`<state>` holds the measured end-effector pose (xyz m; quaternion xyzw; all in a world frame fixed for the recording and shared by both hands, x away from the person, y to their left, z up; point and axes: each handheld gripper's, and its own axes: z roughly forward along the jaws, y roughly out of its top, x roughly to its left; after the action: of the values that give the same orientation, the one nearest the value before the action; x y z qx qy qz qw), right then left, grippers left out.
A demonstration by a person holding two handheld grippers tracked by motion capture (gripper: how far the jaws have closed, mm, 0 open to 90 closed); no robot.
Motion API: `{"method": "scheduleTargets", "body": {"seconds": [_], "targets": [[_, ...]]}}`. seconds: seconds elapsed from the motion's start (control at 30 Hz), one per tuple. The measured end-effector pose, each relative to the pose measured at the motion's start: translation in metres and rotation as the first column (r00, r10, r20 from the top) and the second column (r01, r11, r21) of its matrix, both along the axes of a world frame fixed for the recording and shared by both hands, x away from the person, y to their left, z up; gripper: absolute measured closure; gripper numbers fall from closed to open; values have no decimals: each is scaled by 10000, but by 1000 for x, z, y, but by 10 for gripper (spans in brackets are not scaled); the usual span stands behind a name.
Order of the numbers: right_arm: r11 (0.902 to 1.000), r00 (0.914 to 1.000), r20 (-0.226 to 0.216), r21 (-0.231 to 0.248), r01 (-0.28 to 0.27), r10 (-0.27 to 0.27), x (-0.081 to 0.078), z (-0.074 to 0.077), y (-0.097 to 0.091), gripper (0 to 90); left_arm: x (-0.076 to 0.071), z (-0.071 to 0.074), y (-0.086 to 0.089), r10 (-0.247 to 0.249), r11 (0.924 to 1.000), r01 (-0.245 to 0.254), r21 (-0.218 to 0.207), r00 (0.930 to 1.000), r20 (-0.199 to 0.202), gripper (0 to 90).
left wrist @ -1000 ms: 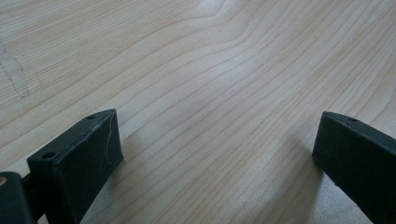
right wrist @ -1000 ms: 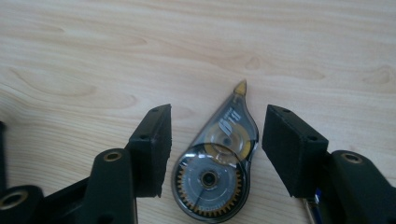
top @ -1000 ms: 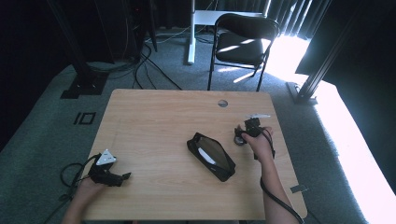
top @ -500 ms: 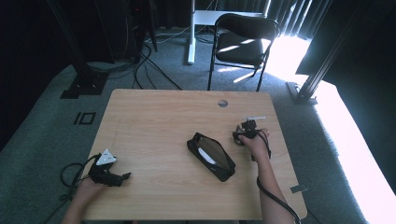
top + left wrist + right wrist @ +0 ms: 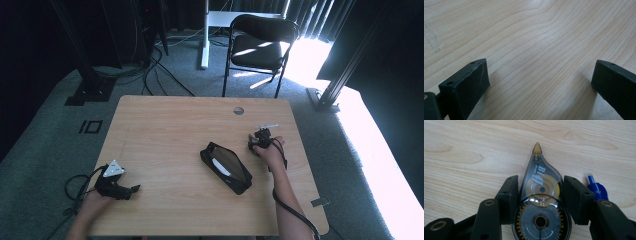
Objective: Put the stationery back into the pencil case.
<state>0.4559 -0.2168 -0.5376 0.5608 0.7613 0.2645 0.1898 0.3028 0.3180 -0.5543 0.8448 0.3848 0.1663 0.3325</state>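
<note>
A clear smoky correction tape dispenser (image 5: 539, 220) with gold gears lies on the wooden table (image 5: 165, 125), its tip pointing away from the right gripper view's camera. My right gripper (image 5: 540, 186) straddles it. Its jaws have just been closing, and both pads now touch the dispenser's sides. From above, this gripper (image 5: 261, 136) sits right of an open black pencil pouch (image 5: 226, 166). My left gripper (image 5: 131, 191) rests at the table's near left corner. Its jaws (image 5: 540, 75) stand wide open over bare wood.
A blue pen (image 5: 596, 188) lies just outside the right jaw. The pouch holds something white. A round cable hole (image 5: 238, 110) is near the far edge. A black chair (image 5: 260, 47) stands beyond the table. Cables trail off both grippers.
The right hand has shifted very slightly to the left by the pouch. The left hand and the pouch have kept still.
</note>
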Motion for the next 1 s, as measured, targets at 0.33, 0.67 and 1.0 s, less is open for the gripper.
{"method": "scheduleTargets", "body": {"seconds": [0.33,0.67,1.0], "targets": [[9999,9993,-372,121,70,-65,3,3,5,487,0,0,0,-2,10000,2,2,10000,-1,16],[9991,9994,-340,413,13,1,-4,22,2,492,0,0,0,-2,10000,2,0,10000,0,16],[9949,9965,550,752,-674,633,-24,58,10,494,0,0,0,-1,10000,1,2,10000,0,15]]}}
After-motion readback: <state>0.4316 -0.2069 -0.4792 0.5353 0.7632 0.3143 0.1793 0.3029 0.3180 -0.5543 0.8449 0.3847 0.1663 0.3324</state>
